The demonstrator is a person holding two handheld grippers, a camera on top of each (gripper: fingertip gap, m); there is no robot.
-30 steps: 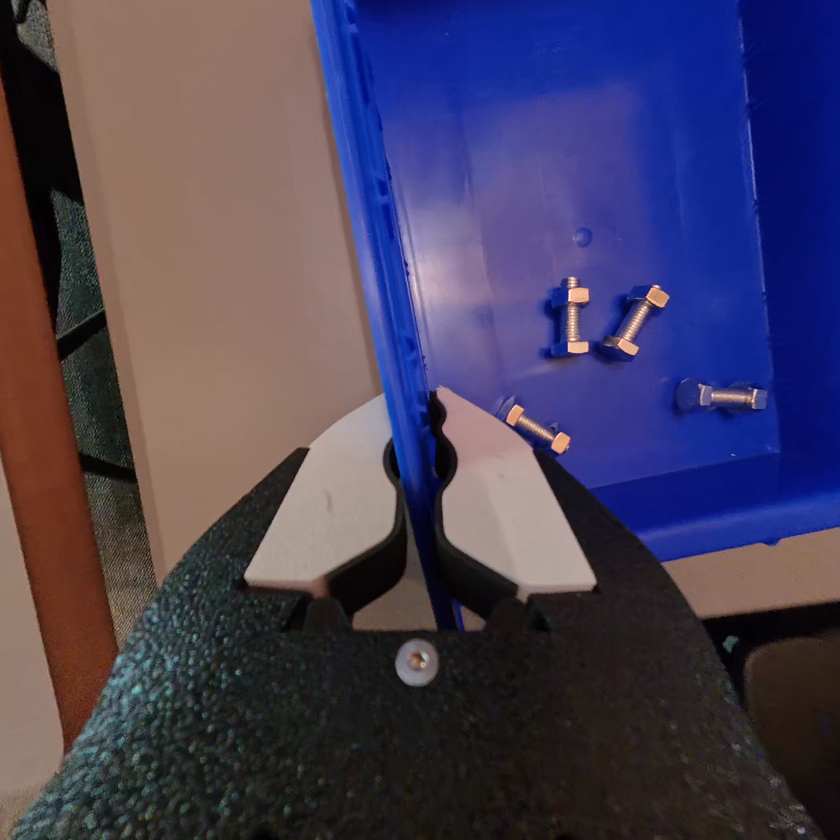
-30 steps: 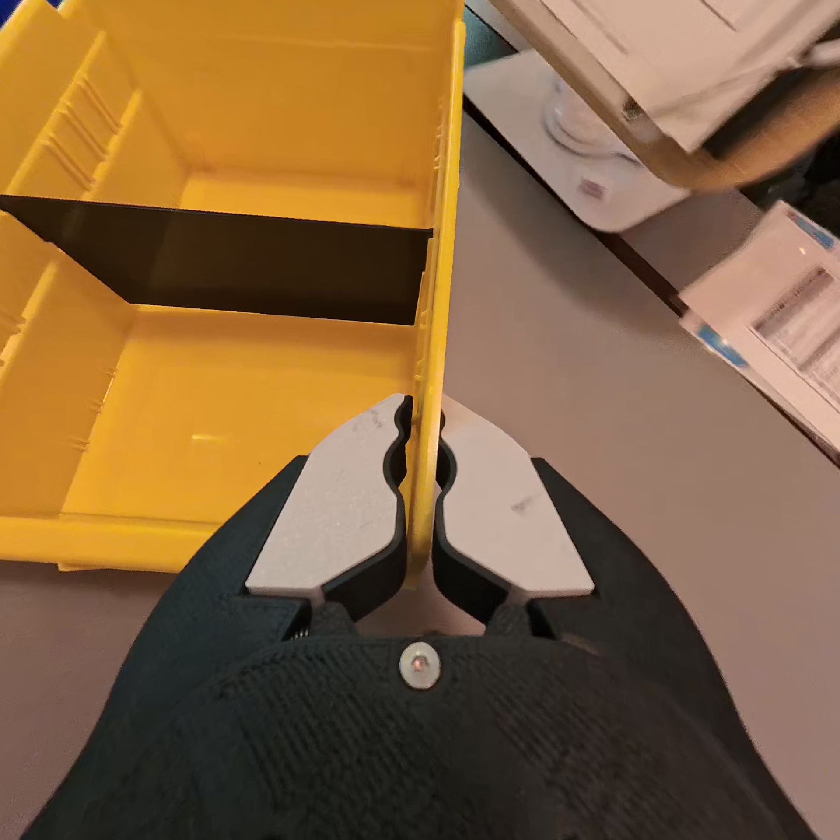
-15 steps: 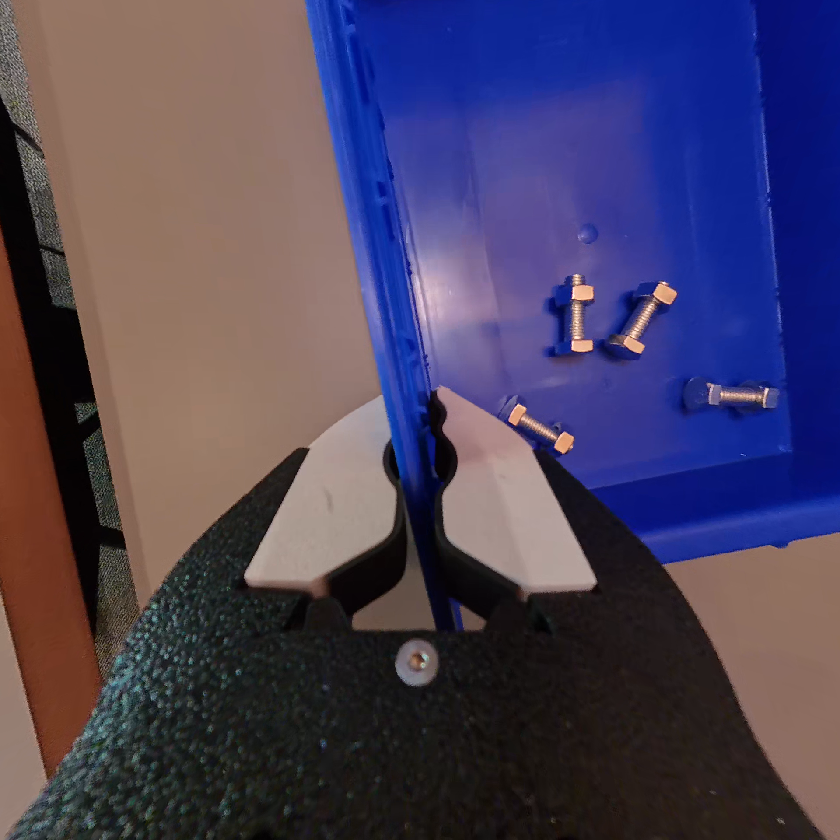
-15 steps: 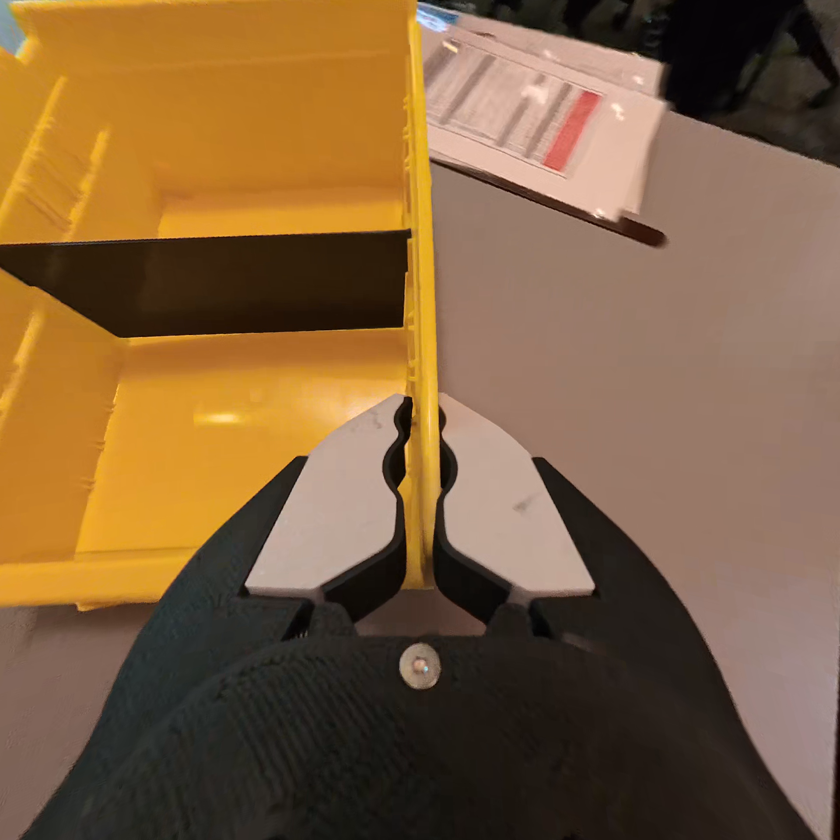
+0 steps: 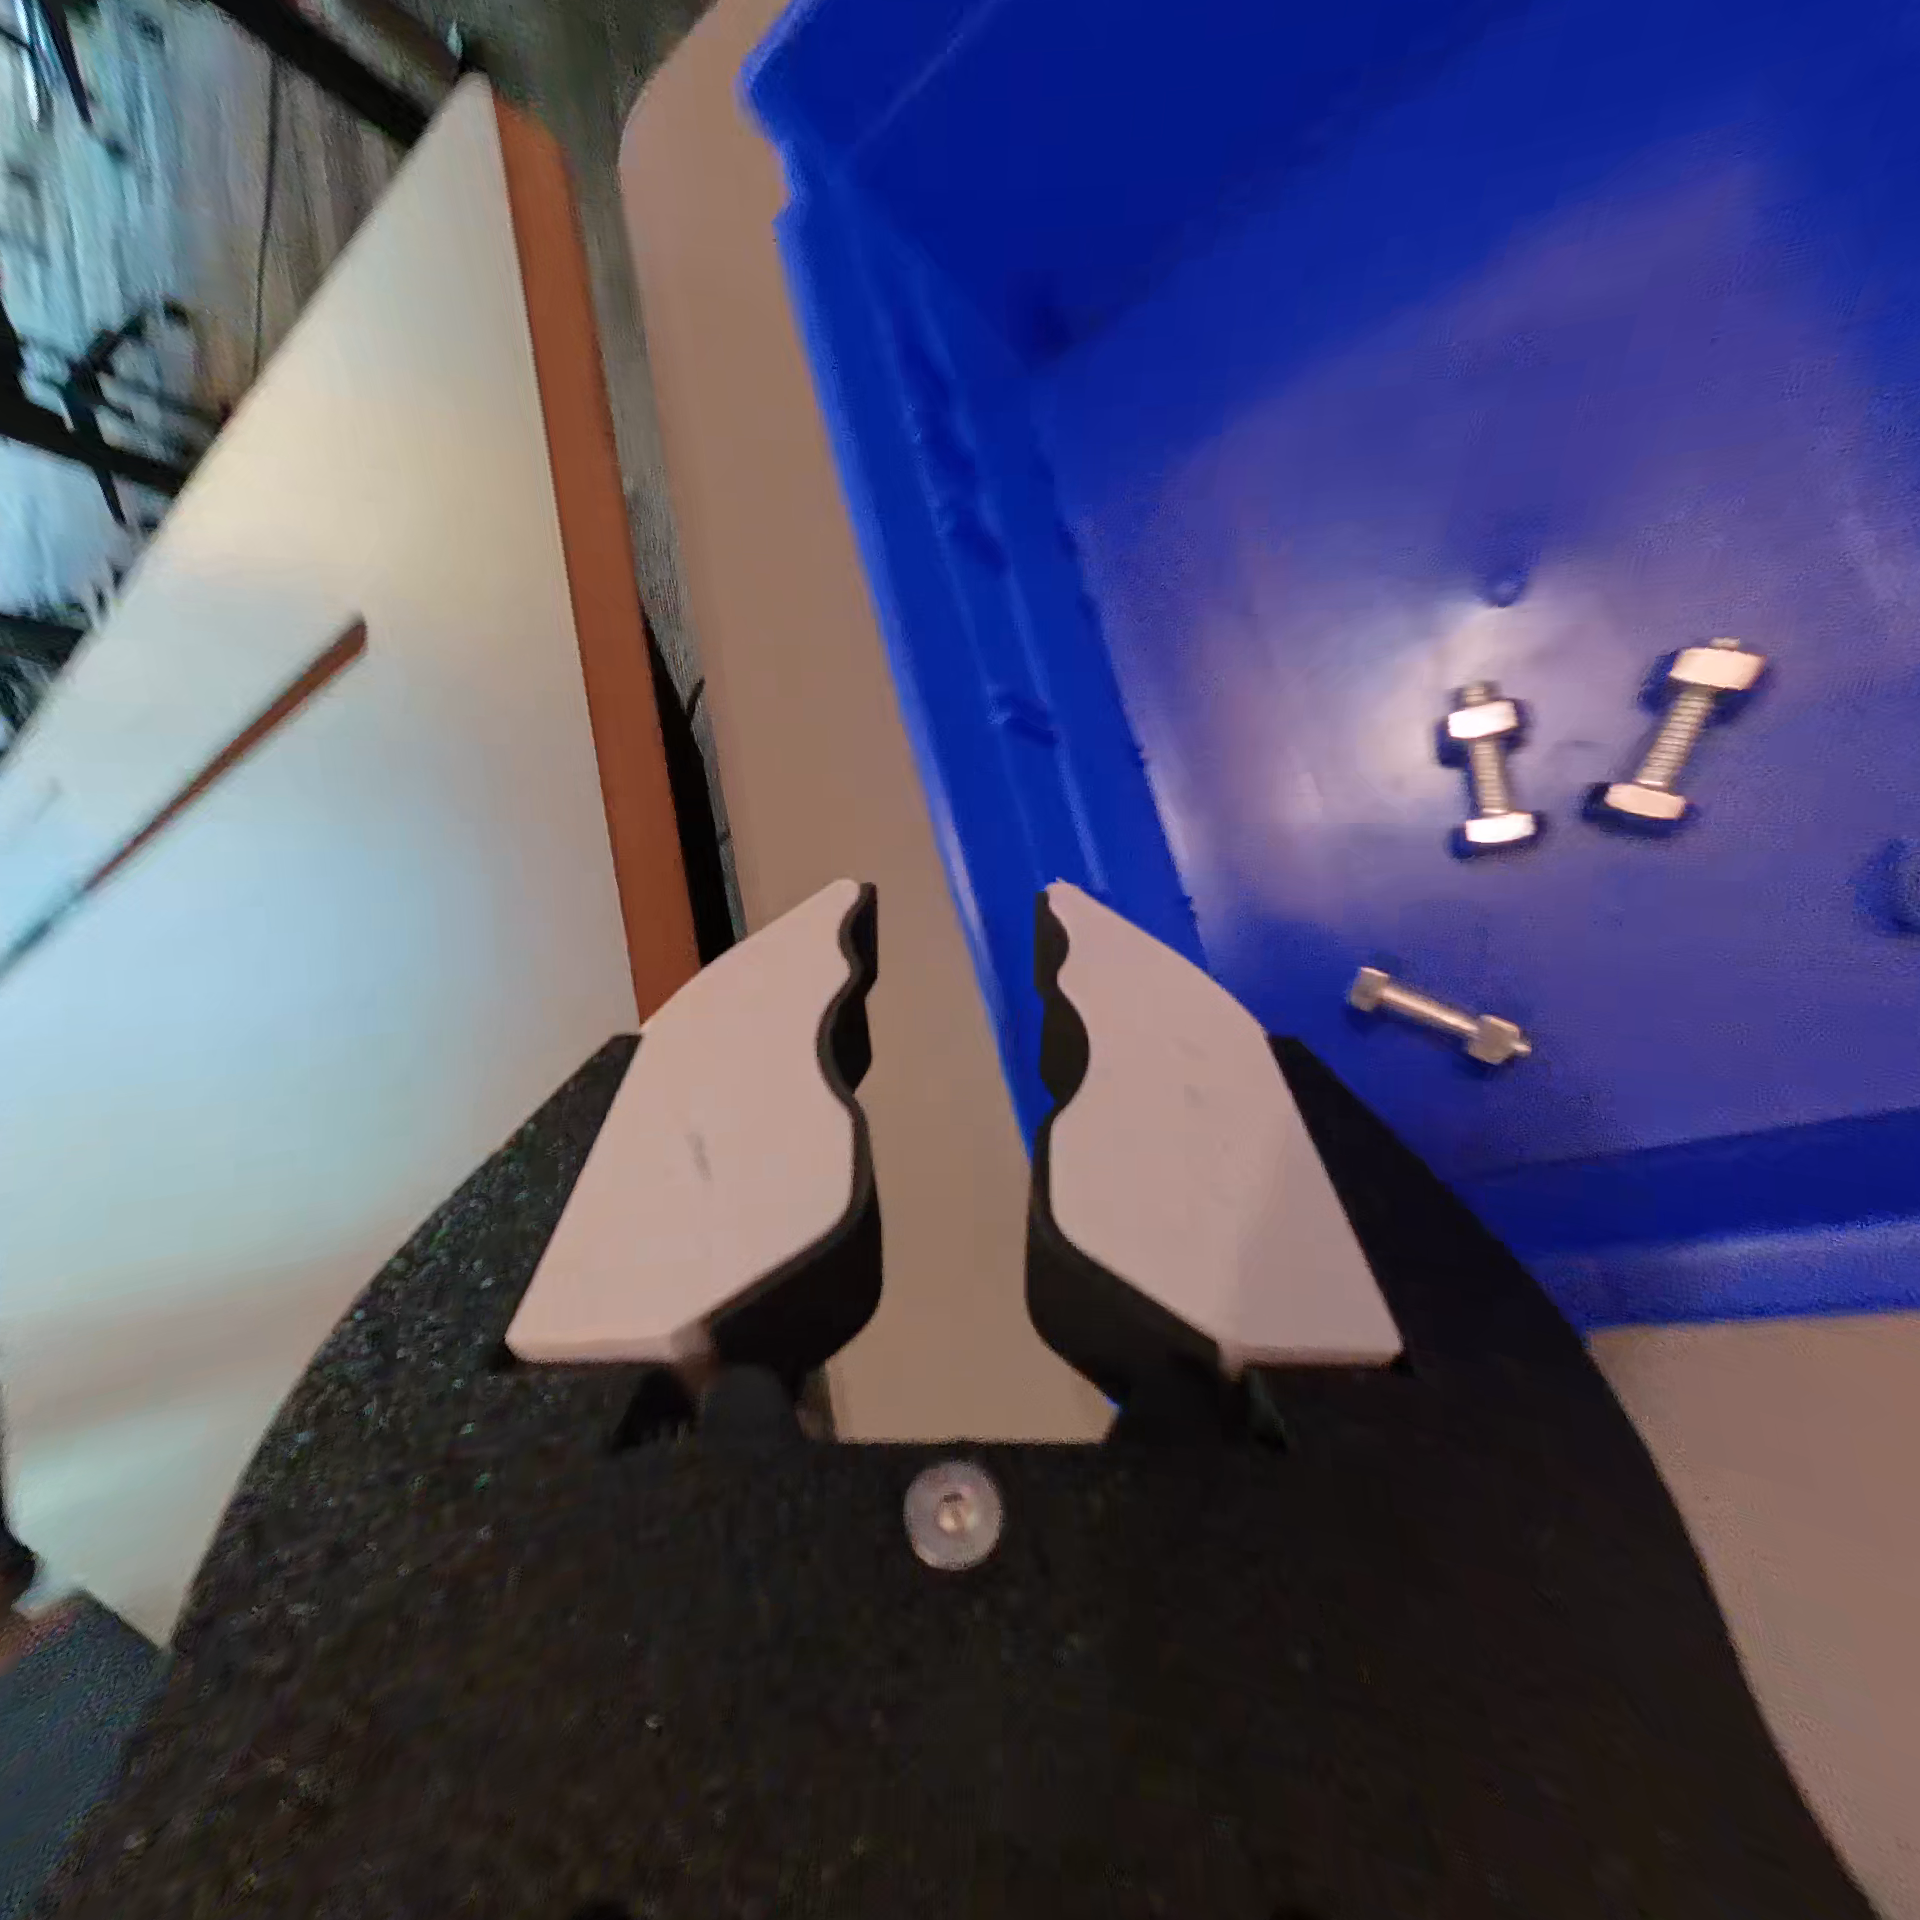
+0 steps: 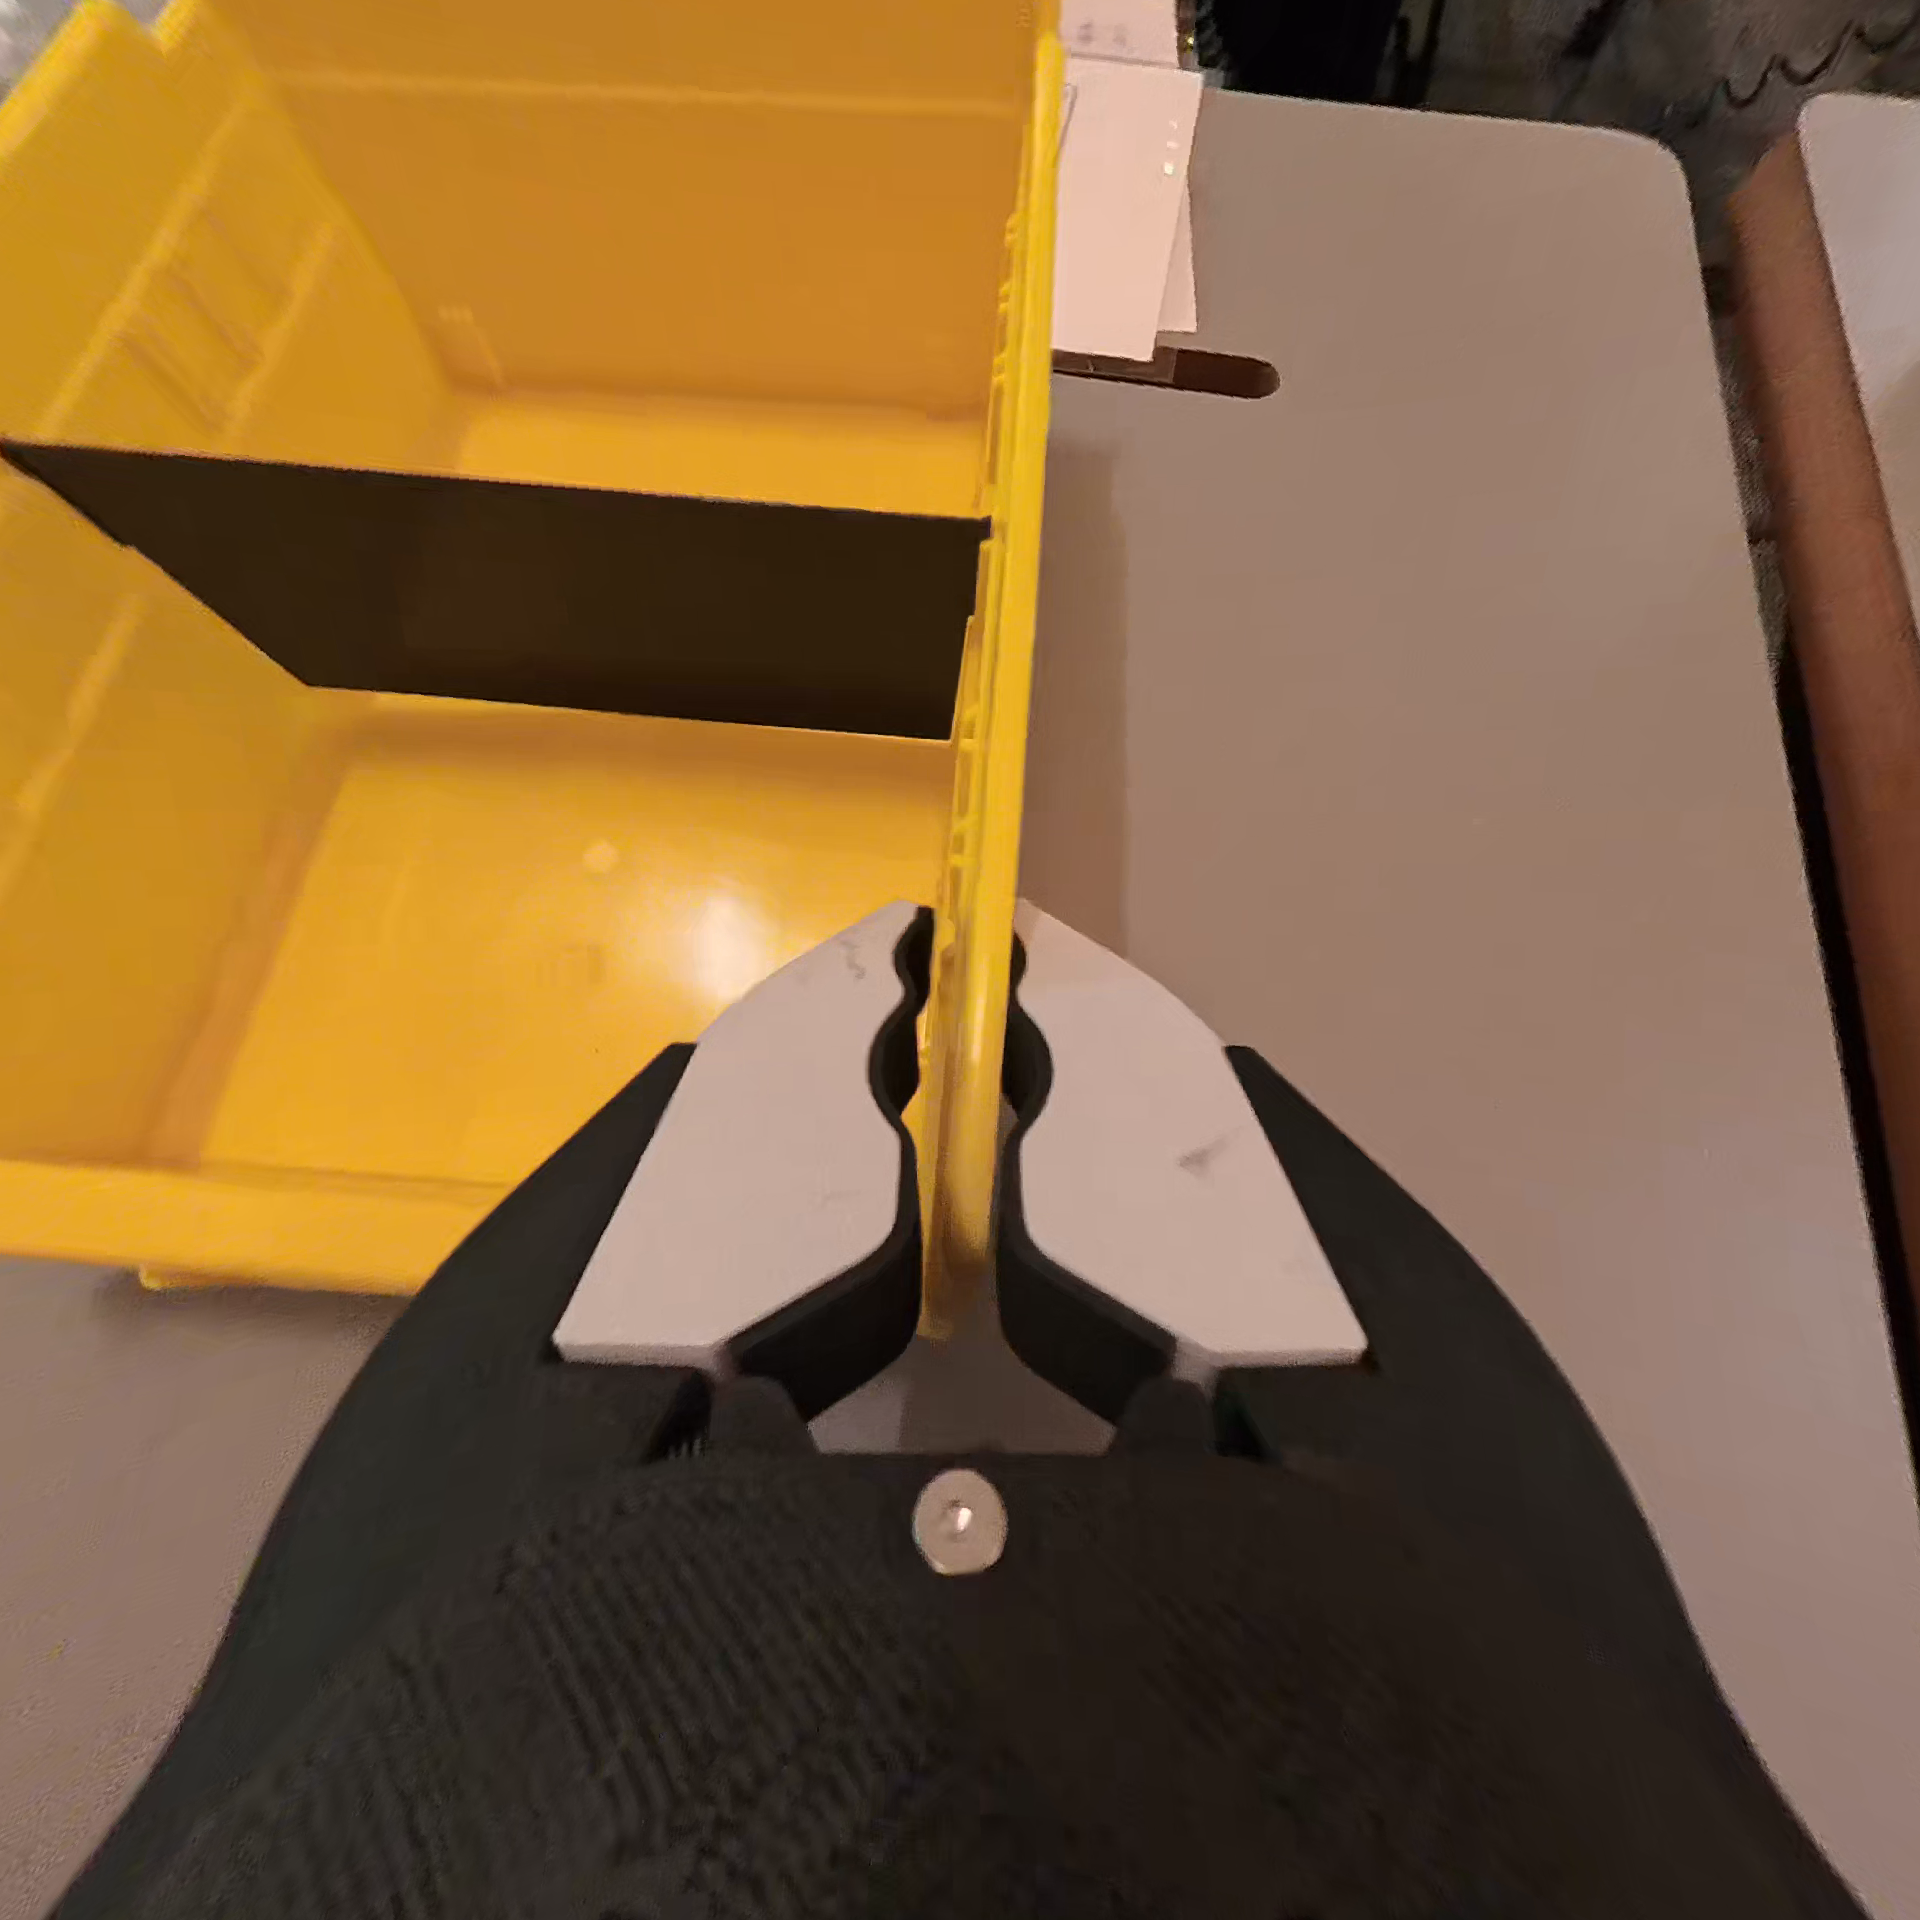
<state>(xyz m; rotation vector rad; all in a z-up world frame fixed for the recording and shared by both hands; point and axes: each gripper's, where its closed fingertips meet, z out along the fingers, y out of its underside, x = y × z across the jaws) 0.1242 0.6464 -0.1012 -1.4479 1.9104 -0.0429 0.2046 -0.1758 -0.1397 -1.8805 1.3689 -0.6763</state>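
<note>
My left gripper (image 5: 956,904) is open. The left wall of a blue bin (image 5: 1299,364) runs into the gap, close against the right finger and free of the left one. Several steel bolts with nuts lie on the bin floor, the nearest (image 5: 1439,1016) just right of my right finger, two more (image 5: 1488,764) (image 5: 1678,732) beyond it. My right gripper (image 6: 971,914) is shut on the right wall of a yellow bin (image 6: 1023,520), near its front corner. A black divider (image 6: 582,603) splits this bin into two compartments; nothing shows in either.
Both bins rest on a beige table (image 6: 1403,727). White papers (image 6: 1122,208) lie behind the yellow bin. A white panel with a brown edge (image 5: 312,831) stands left of the blue bin, past a narrow strip of table (image 5: 727,520). The table's right edge (image 6: 1725,520) borders a dark gap. The grippers' ends are close to 85 centimetres from one another.
My left gripper has opened and let go of the blue bin's wall, and its view has swung. My right gripper, still shut on the yellow bin, has turned with it over the table.
</note>
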